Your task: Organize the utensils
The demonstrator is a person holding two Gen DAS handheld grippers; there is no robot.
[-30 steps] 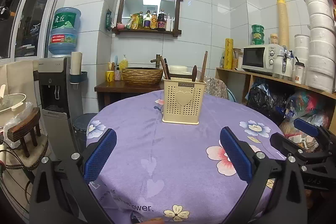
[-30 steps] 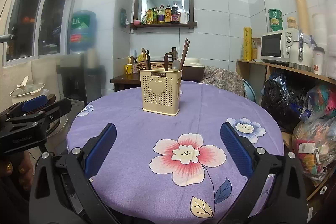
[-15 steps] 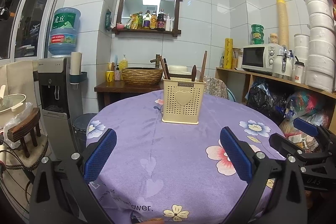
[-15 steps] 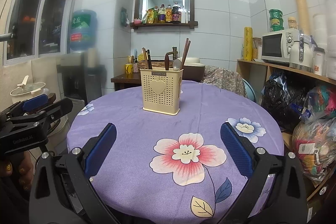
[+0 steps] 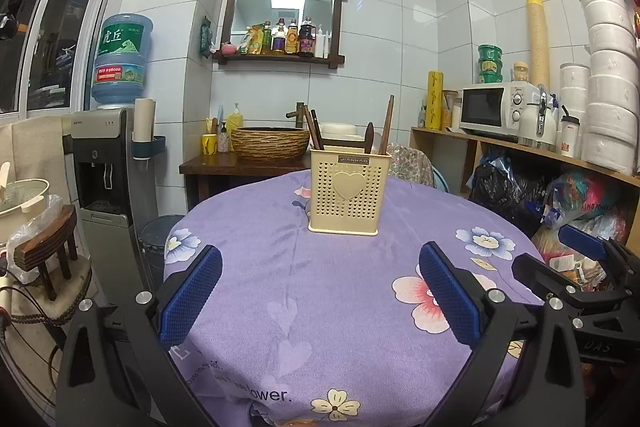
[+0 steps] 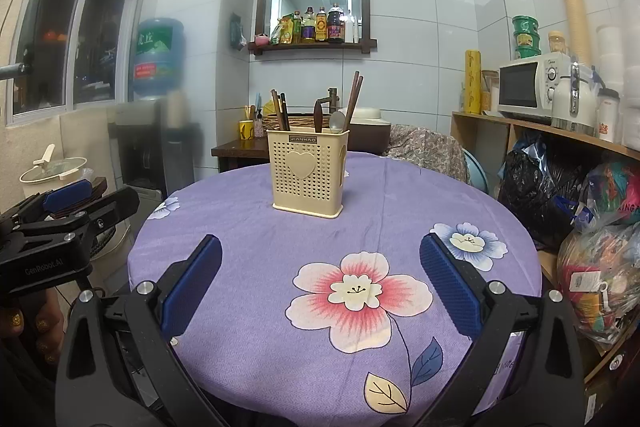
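1. Cream plastic utensil holder (image 5: 347, 191) with a heart on its front stands upright near the middle of the round bench (image 5: 320, 307), on a purple flowered cloth.
2. Dark wooden chopsticks (image 6: 354, 98), a wooden-handled utensil and a metal spoon (image 6: 338, 119) stand upright inside the holder, their tops above its rim.
3. Left hand-held gripper (image 5: 320, 293) hovers over the near edge of the bench, its blue-padded jaws spread wide and grasping nothing.
4. Right hand-held gripper (image 6: 320, 285) is likewise released, jaws wide apart above a large pink flower print, well short of the holder.
5. Each gripper shows at the edge of the other's view; the two are side by side.
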